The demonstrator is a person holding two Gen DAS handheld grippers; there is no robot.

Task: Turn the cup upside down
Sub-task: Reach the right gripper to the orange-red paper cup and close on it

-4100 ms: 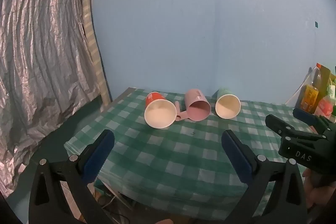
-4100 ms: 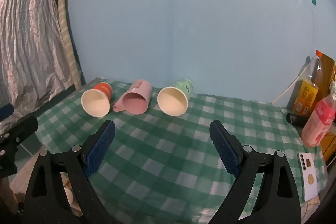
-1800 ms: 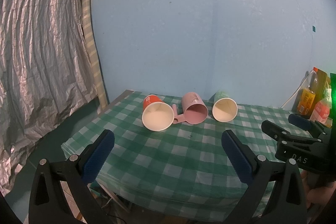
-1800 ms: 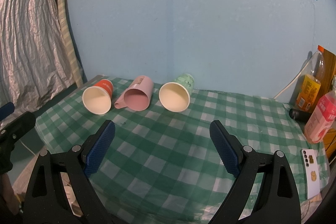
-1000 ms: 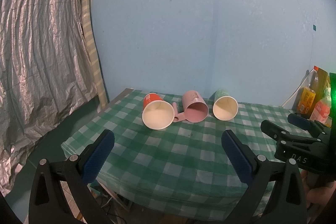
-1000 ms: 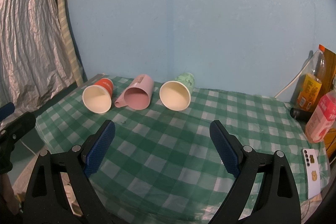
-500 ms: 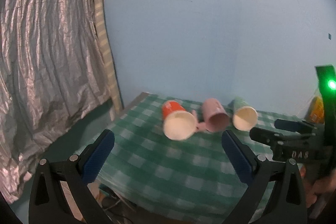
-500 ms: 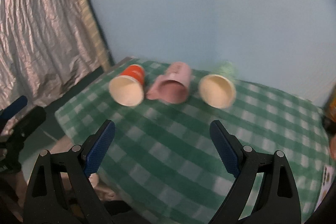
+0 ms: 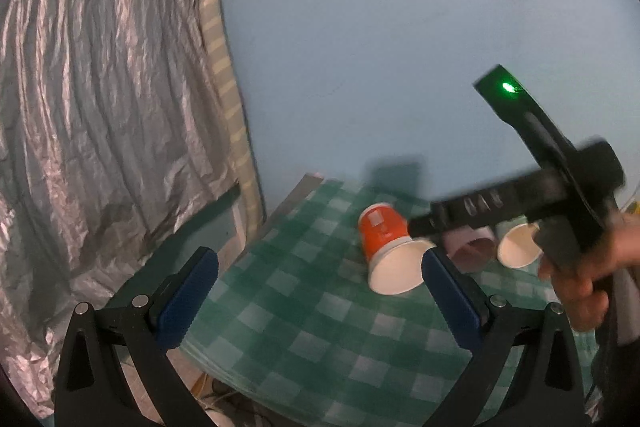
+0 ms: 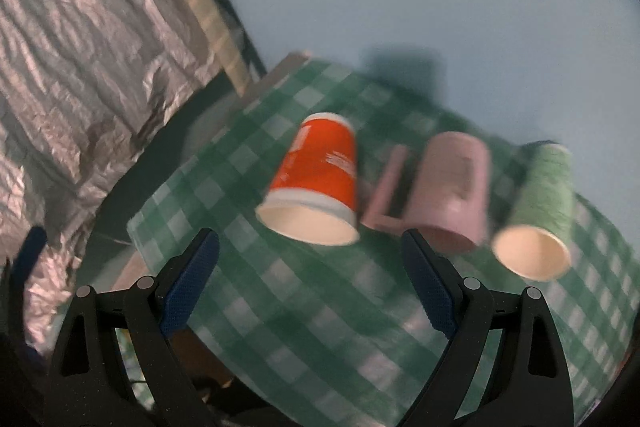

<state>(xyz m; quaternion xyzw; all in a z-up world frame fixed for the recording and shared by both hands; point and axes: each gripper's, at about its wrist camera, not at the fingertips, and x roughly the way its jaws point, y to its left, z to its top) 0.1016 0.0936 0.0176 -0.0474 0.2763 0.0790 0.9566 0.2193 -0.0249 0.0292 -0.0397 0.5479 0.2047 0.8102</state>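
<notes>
Three cups lie on their sides on the green checked tablecloth [image 10: 280, 307], mouths toward me: an orange paper cup [image 10: 320, 171], a pink handled mug [image 10: 452, 187] and a green paper cup [image 10: 540, 203]. My right gripper [image 10: 310, 287] is open and empty, just in front of and above the orange cup. My left gripper [image 9: 320, 303] is open and empty at the table's left front; the orange cup [image 9: 384, 231] lies beyond its right finger. The right gripper's black body crosses the left wrist view [image 9: 520, 195] over the mug and green cup.
A crinkled silver curtain [image 9: 100, 107] hangs at the left. A blue wall [image 9: 400, 27] backs the table. The table's left corner and edge [image 10: 160, 227] sit close to the orange cup. The person's hand [image 9: 584, 279] holds the right gripper.
The right gripper has moved forward, left and down toward the orange cup, which now looms larger. The left gripper has swung left; the right gripper now crosses its view.
</notes>
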